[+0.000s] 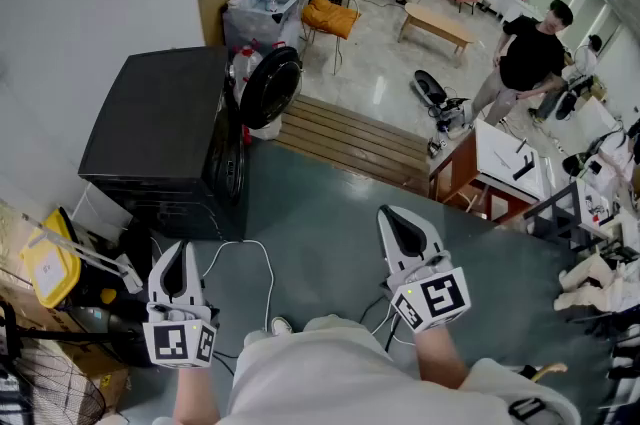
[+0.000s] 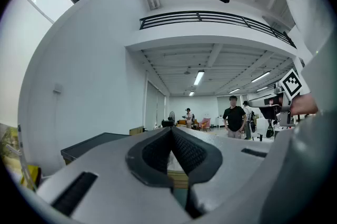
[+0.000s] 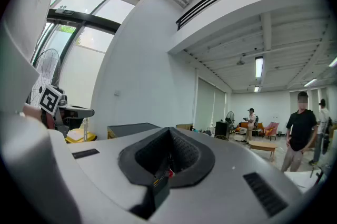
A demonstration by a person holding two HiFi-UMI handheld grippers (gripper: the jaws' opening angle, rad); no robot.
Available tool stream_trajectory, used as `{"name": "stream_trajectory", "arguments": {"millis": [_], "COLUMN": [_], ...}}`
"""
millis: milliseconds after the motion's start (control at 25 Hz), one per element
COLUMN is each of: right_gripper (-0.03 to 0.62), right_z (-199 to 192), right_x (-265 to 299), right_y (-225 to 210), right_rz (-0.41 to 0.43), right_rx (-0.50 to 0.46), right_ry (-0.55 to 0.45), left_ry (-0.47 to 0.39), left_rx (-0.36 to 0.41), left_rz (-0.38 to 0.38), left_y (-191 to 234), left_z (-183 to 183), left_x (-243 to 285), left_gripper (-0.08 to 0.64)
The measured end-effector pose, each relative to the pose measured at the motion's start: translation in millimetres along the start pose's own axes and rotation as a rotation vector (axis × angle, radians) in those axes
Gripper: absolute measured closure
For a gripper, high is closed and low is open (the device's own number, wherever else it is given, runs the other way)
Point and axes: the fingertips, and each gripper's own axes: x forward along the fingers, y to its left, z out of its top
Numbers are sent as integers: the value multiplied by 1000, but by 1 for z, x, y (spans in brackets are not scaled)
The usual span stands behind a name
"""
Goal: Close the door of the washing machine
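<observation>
The door (image 1: 270,85) of the washer (image 1: 165,128) stands open. Well back from it, left hand-held gripper (image 1: 179,248) pinched together, empty; right hand-held gripper (image 1: 386,213) likewise

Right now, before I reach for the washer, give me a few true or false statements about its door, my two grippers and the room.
The washing machine has its door hanging open. True.
The left gripper has its jaws closed on the door. False: the jaws are shut on nothing, well short of the machine.
The right gripper has its jaws together and empty. True.
Nobody else is in the room. False: a person in black stands at the far right, among others.
</observation>
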Motion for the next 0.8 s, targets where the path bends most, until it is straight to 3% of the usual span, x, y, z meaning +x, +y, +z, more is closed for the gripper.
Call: {"name": "stream_trajectory", "arguments": {"millis": [320,480,800], "right_gripper": [594,594,594], "right_z": [2,0,-12], "right_x": [4,4,13], "right_y": [-1,0,2], "right_rz": [3,12,-13], "right_rx": [2,59,57], "right_ry": [-13,-53,-17], "left_ry": [0,-9,8], "left_rx": [-2,-18,-40], "left_rz": [1,14,-3], "left_y": [-2,4,12], "left_z": [-1,-8,-28], "left_x": [2,4,14], "left_gripper": [554,554,554]}}
